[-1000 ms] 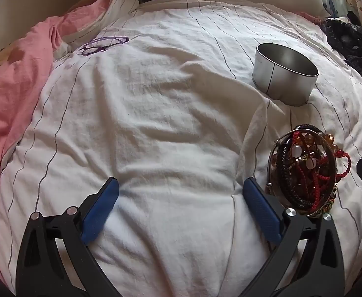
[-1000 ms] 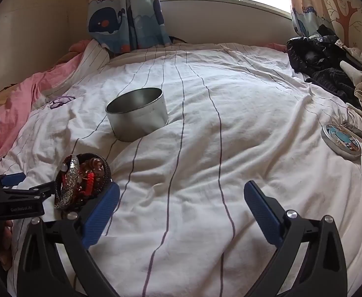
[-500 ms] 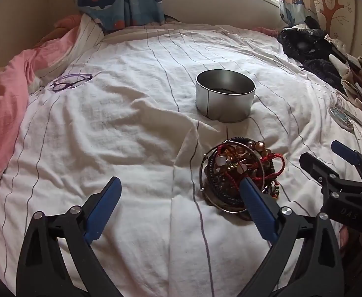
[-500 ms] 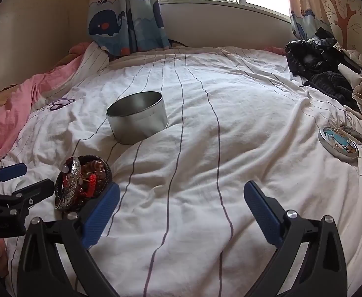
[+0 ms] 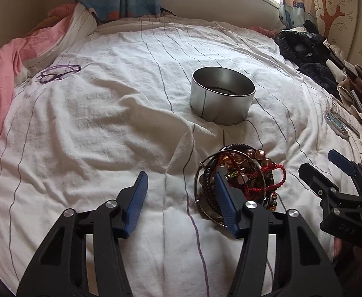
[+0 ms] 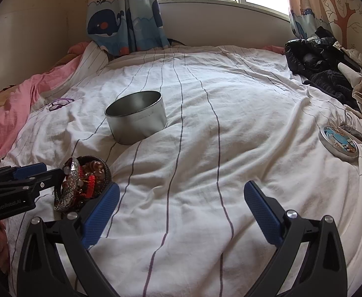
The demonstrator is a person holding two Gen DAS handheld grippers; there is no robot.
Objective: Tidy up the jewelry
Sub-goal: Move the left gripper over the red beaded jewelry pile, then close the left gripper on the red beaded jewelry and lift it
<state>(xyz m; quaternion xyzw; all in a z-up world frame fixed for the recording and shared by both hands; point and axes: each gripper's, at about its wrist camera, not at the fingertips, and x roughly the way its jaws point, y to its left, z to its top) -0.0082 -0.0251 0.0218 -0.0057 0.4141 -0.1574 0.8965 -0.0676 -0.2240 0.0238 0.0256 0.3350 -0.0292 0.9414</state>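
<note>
One tangled heap of jewelry [image 5: 237,178], with beads, red cord and a metal bangle, lies on the bed [image 5: 106,128], near the open tin [image 5: 222,95] and this side of it. The left claw [image 5: 179,185] is closing with only sheet between its pads; its right pad sits in front of the heap's near-left edge. Better to shift right so the bangle's rim falls between the pads, then lift slowly, since tangled strands may drag. The right claw [image 6: 181,203] hangs released beside the heap, holding nothing.
</note>
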